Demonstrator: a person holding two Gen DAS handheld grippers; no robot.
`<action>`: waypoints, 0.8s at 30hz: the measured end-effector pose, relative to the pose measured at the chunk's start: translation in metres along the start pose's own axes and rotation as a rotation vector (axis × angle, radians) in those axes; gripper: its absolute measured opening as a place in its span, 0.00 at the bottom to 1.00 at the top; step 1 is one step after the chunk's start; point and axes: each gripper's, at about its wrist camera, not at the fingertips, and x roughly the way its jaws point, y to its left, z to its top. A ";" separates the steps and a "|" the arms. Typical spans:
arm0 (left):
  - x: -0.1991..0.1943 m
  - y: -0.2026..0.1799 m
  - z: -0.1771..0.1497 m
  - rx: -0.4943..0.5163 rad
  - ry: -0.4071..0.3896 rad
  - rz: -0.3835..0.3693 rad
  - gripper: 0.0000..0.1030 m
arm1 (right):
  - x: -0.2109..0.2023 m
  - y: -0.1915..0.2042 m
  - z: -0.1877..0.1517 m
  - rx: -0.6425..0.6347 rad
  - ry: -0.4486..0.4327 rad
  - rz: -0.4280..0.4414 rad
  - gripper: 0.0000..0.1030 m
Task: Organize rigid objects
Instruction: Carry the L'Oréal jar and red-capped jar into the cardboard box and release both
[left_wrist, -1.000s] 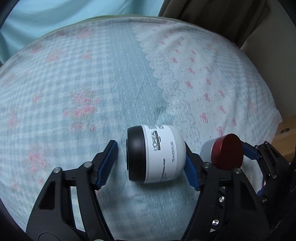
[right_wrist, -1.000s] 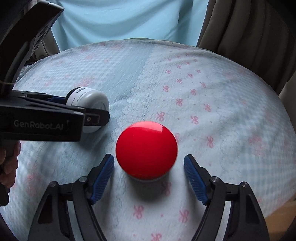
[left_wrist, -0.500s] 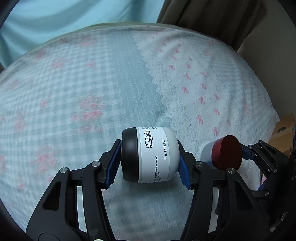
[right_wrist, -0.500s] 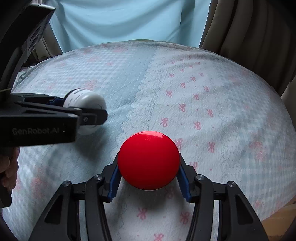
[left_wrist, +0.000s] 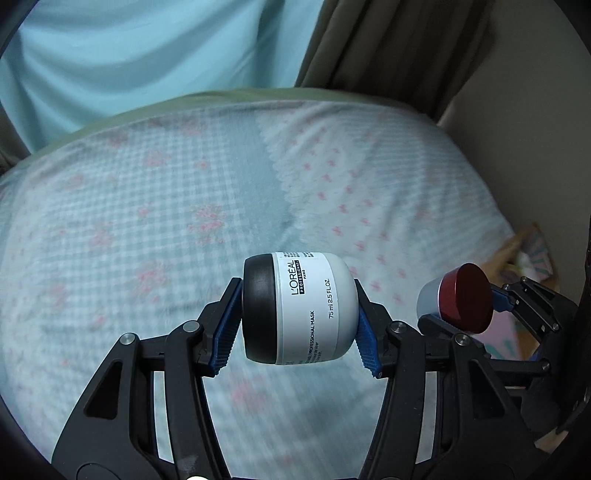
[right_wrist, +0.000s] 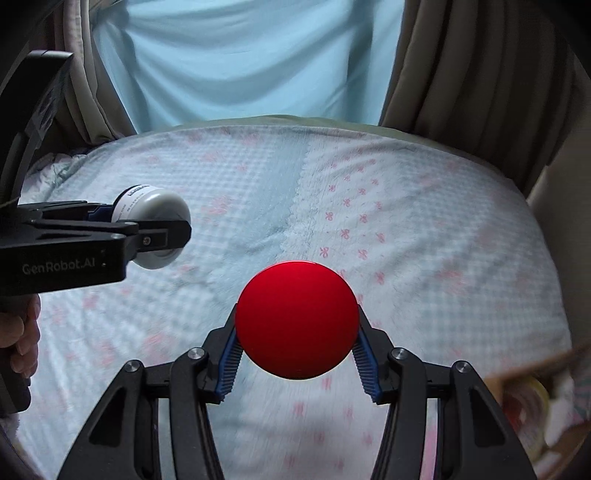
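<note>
Jars sit one in each gripper, both lifted clear of the bed (left_wrist: 155, 206). The left gripper (left_wrist: 298, 326) holds a white jar (left_wrist: 314, 308) on its side, its blue pads (left_wrist: 227, 325) pressed against the black lid (left_wrist: 258, 308) on the left end and the rounded white base on the right end. The label reads L'ORÉAL and runs sideways, so the jar lies across the fingers rather than upright. From the right wrist view the same white jar (right_wrist: 157, 210) shows at the far left, caught in the black fingers of the left gripper (right_wrist: 162, 232), with a bit of the person's hand (right_wrist: 24, 339) below the handle.

The right gripper (right_wrist: 297, 345) is closed narrow on a red-lidded jar (right_wrist: 297, 319), pads touching both sides of it, the round red lid facing the camera and hiding the body. In the left wrist view this red-lidded jar (left_wrist: 458, 302) hangs just to the right of the white one, its pale body visible behind the dark red lid, gripped by the right gripper (left_wrist: 476, 314).

The two jars are near each other but apart. The bed cover is pale blue check on the left and white with pink bows on the right. A light blue curtain (right_wrist: 251, 55) hangs at the far side, with brown curtains (right_wrist: 480, 66) beside it. A cardboard box (right_wrist: 535, 402) with blurred contents shows at the near right edge
</note>
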 end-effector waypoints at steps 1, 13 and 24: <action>-0.011 -0.004 -0.001 0.006 -0.002 -0.001 0.50 | -0.013 -0.001 -0.001 0.013 0.009 0.003 0.48; -0.122 -0.086 -0.027 0.059 -0.024 -0.072 0.50 | -0.165 -0.053 -0.033 0.173 0.046 -0.035 0.48; -0.161 -0.197 -0.033 0.024 -0.062 -0.043 0.50 | -0.234 -0.165 -0.062 0.126 0.060 -0.067 0.48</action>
